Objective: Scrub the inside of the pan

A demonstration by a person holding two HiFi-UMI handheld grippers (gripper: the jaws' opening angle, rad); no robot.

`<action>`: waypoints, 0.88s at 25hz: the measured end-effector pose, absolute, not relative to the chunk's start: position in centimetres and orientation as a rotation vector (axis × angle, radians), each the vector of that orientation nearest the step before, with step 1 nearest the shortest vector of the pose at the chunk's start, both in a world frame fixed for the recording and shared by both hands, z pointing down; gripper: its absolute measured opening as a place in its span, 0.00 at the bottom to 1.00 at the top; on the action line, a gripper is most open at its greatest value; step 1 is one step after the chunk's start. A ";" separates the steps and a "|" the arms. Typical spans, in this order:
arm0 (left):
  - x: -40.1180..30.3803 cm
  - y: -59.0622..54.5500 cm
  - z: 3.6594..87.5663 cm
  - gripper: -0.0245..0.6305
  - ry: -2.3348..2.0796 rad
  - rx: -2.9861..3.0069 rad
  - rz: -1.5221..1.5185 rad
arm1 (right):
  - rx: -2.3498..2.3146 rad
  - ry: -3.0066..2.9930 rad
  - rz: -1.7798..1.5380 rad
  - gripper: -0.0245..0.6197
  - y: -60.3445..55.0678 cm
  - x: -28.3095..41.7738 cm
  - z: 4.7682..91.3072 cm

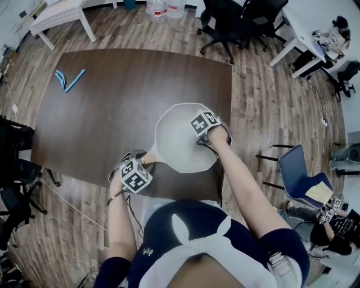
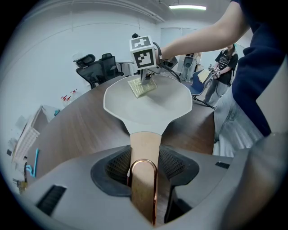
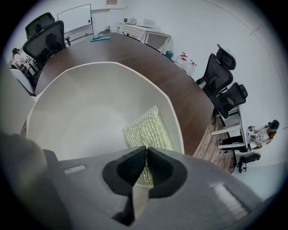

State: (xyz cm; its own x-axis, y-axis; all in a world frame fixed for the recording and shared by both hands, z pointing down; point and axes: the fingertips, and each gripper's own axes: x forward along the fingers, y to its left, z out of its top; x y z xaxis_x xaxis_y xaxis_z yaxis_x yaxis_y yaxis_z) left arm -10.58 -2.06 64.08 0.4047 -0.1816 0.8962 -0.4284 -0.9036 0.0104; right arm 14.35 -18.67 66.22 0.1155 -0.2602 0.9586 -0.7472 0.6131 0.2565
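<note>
The tally on the one dark wooden bench (image 1: 112,107): one pale pan (image 1: 180,149), one yellow-green scrubbing pad (image 3: 147,128) and two slim blue pieces (image 1: 59,79) (image 1: 76,80), with two tools at work, the left hand-held gripper (image 2: 144,167) and the right hand-held gripper (image 3: 146,153). Around it the room holds four black office chairs (image 3: 46,42) (image 3: 38,20) (image 3: 222,67) (image 3: 231,101), one blue chair (image 1: 298,166), two white tables (image 1: 59,14) (image 1: 315,14) and two clear bottles (image 1: 157,8) (image 1: 175,7). Besides the operator, two people (image 1: 329,225) (image 1: 339,31) are in the room.
</note>
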 end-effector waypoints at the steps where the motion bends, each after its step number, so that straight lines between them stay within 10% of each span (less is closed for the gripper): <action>1: -10.6 -2.1 64.1 0.33 -0.539 2.423 1.500 | 0.897 -1.447 0.439 0.05 -18.6 14.5 66.3; 22: -10.4 -1.4 63.8 0.33 -0.577 2.407 1.460 | 0.733 -1.250 0.453 0.05 -14.9 16.4 67.2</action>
State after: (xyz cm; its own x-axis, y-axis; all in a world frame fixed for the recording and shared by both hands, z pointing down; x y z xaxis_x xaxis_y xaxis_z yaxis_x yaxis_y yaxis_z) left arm -10.37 -1.42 63.84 0.4136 -0.1955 0.8892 -0.4647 -0.8852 0.0215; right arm 16.45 -14.86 67.24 0.2735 -0.0786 0.9587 -0.6747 0.6946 0.2495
